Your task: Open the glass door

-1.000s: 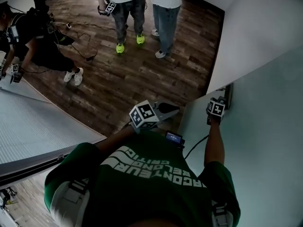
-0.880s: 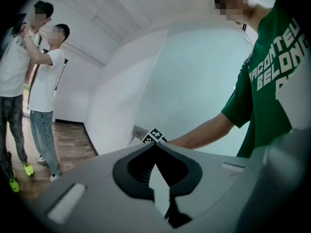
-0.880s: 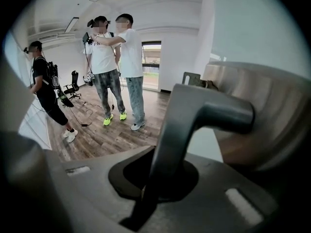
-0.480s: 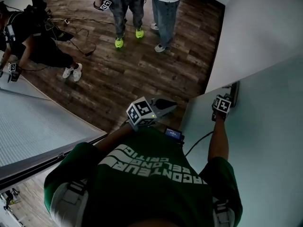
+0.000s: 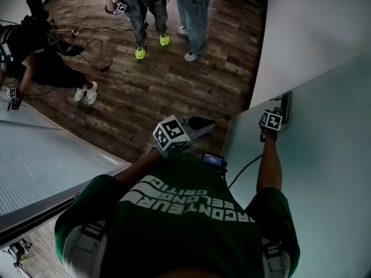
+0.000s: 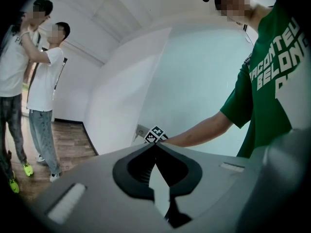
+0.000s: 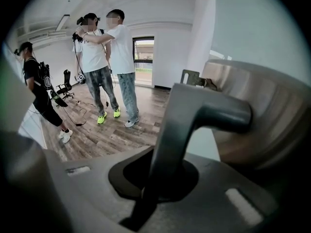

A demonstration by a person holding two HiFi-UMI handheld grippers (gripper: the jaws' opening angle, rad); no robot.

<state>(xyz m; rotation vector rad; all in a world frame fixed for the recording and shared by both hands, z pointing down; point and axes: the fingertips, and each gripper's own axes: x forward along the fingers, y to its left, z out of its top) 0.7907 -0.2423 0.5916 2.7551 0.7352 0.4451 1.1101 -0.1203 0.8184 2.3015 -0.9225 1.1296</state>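
Door handle (image 7: 194, 125) is right in the bite here: the right gripper (image 7: 163, 154) is clamped on the dark lever. The bar runs up out of the pads and bends into its brushed metal plate on the glass door (image 5: 324, 155). The handle sits at the door's edge, just beside the white wall (image 5: 313, 28). The left gripper (image 6: 155, 145) hangs back by the green shirt (image 5: 185, 213), tips pressed together on nothing, pointing across toward the handle.

Now the danger, as I read it. That lever looks smooth and rounded, so a push down could let the pads slide along it and off. Pull before the latch clears and the door likely won't budge, with all the strain going into the grip. Swing too hard and the marker cube (image 5: 271, 120), close to the pane, could knock the glass. Which way the door swings, I cannot tell.

Out beyond the fingers there's a dark wood plank floor (image 5: 174, 91), with 2 people (image 5: 145, 4) standing well past the handle. 1 more person (image 5: 40, 57) is crouched far off to the left of the pads, cables (image 5: 98, 54) trailing on the boards, and a pale ribbed panel (image 5: 46, 161) lies nearer than that
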